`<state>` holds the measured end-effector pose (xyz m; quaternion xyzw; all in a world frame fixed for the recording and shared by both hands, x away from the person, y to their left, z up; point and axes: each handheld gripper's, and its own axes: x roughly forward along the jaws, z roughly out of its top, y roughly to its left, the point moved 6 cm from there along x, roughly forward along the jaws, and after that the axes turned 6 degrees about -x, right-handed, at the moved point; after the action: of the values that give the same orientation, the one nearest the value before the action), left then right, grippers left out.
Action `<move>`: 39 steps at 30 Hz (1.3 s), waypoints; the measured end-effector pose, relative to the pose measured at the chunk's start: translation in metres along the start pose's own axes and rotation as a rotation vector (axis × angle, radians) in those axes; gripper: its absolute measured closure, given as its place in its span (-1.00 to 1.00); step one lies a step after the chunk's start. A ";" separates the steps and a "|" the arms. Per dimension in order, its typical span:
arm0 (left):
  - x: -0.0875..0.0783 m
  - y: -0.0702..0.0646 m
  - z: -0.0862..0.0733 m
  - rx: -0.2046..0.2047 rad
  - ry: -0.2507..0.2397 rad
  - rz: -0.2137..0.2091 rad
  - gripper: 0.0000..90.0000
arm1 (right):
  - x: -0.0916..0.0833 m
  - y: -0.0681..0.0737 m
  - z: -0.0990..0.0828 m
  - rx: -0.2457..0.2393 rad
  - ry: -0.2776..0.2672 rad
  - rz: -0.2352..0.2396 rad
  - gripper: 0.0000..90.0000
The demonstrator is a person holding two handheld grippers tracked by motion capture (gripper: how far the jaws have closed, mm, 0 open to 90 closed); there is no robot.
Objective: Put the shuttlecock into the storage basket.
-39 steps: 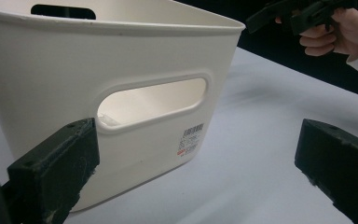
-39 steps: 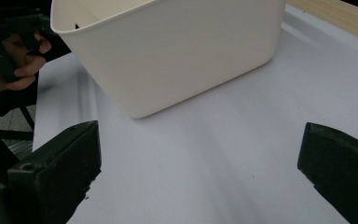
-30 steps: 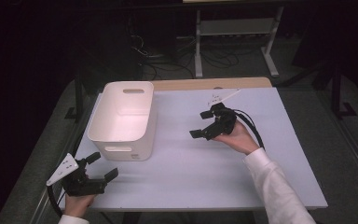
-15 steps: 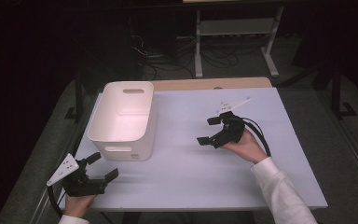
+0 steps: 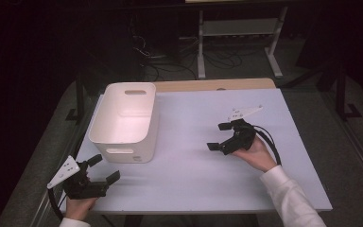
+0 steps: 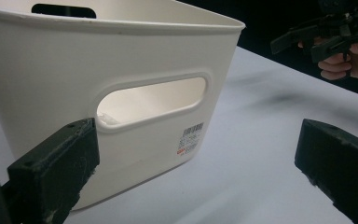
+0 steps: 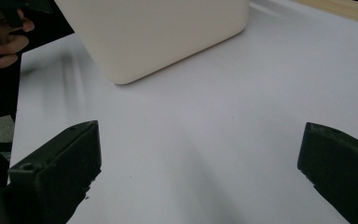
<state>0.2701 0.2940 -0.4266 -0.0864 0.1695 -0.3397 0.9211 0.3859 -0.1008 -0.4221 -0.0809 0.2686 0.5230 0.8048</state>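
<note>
Right now I am holding one gripper in each hand over the table [image 5: 194, 189], two grippers in all. My left gripper [image 5: 105, 169] is hanging at about seven o'clock on the tabletop, near the front edge, with its two black jaws spread wide and nothing between them. My right gripper [image 5: 220, 136] is sitting at about three o'clock, well apart from the left one, and its jaws are also standing released, gripping nothing. Each gripper is carrying one pale three-cornered plate on top and trailing one dark cable.

The jaws are blocky, matte black and a little scuffed, with rough, pitted faces in both gripper views.

There is one bin [image 5: 123, 124], a white plastic tub with rounded corners, smooth slightly glossy walls and a rolled rim. It is standing upright at about ten o'clock on the table, just beyond my left gripper and not touching it. I am counting two oblong handle slots, one in the near end wall and one in the far end wall. In the left gripper view the bin [image 6: 121, 70] is looming close, with one small barcode sticker [image 6: 190, 138] low on the near wall. What lies inside, I cannot tell.

The tabletop is one flat sheet, pale and matte, with one strip of bare wood [image 5: 217, 84] along its far edge at twelve o'clock.
</note>
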 end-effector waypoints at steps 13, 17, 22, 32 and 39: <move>0.000 0.000 0.000 -0.001 0.001 -0.004 -1.00 | -0.014 -0.005 -0.020 0.014 -0.010 -0.043 -1.00; 0.000 0.000 0.000 0.002 0.001 -0.004 -1.00 | -0.019 -0.005 -0.024 0.020 -0.020 -0.055 -1.00; 0.000 -0.001 0.000 0.001 0.001 -0.007 -1.00 | -0.024 -0.005 -0.029 0.024 -0.025 -0.075 -1.00; 0.000 -0.002 0.000 0.001 0.001 -0.010 -1.00 | -0.038 -0.008 -0.041 0.028 -0.047 -0.128 -1.00; -0.002 -0.001 0.000 0.010 0.006 -0.004 -1.00 | -0.048 -0.010 -0.050 0.033 -0.056 -0.161 -1.00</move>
<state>0.2686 0.2946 -0.4255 -0.0813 0.1704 -0.3426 0.9203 0.3629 -0.1637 -0.4406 -0.0743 0.2474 0.4539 0.8528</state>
